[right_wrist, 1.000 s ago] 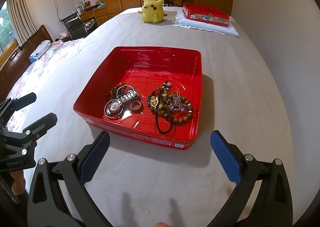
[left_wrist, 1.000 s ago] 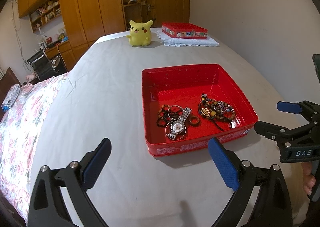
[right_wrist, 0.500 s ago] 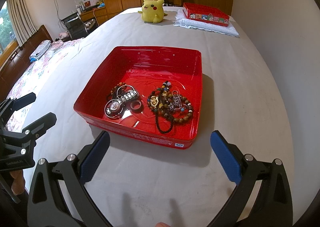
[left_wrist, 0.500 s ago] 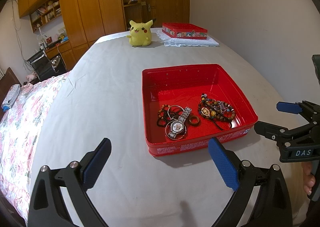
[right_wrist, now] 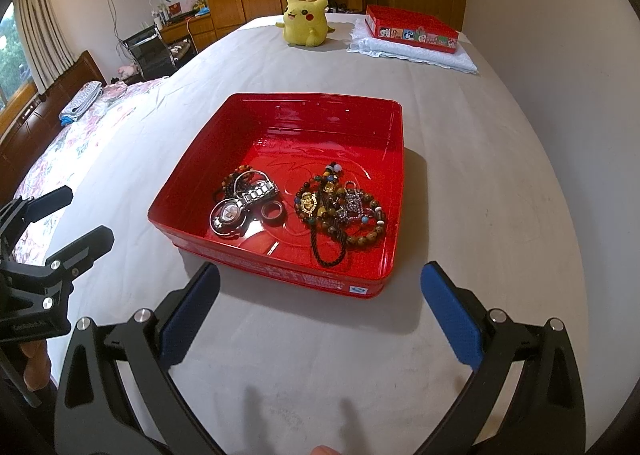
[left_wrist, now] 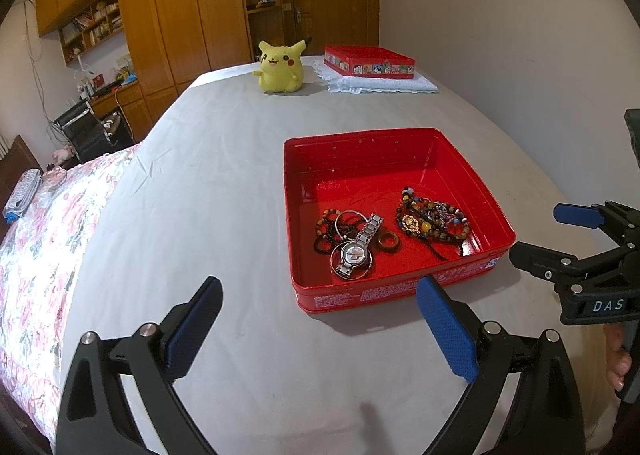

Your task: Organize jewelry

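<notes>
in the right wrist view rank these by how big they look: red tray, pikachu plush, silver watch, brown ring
1. red tray, by far the largest.
2. pikachu plush, though it sits much farther from the camera, so it looks smaller than it is.
3. silver watch.
4. brown ring, the smallest.

Even, soft indoor light in both my views, sharp focus. Heavy fisheye bend with black vignette corners. Shiny red square metal tin (right_wrist: 394, 159) shows glare inside, soft shadow along its near edge.

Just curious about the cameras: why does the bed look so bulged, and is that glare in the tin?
Left wrist view: fisheye lens bends the bed and darkens corners. Right wrist view: same bulge, pale glare on the tin floor, its shadow falling toward the camera.
</notes>
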The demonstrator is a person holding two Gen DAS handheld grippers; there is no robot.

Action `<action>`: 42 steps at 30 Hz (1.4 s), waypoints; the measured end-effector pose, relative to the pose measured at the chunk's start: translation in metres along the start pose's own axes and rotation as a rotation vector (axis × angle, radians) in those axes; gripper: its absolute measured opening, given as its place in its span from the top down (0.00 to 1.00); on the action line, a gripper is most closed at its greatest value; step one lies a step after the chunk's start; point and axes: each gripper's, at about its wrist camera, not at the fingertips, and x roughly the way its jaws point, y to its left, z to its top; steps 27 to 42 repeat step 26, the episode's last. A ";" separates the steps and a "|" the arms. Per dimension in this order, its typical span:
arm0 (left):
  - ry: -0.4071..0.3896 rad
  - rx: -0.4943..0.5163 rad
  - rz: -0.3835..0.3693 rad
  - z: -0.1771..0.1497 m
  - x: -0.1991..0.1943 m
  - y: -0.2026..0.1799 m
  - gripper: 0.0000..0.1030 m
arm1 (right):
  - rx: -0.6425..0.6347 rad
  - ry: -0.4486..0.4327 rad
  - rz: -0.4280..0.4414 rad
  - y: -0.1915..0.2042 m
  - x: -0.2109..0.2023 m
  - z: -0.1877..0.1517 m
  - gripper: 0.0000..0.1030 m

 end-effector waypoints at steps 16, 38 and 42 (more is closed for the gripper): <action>-0.001 0.000 -0.002 0.000 0.000 -0.001 0.06 | 0.002 -0.004 0.002 -0.001 -0.002 -0.001 0.03; -0.017 0.002 0.002 -0.002 -0.005 -0.002 0.05 | 0.002 -0.004 0.002 -0.001 -0.004 -0.002 0.03; -0.017 0.002 0.002 -0.002 -0.005 -0.002 0.05 | 0.002 -0.004 0.002 -0.001 -0.004 -0.002 0.03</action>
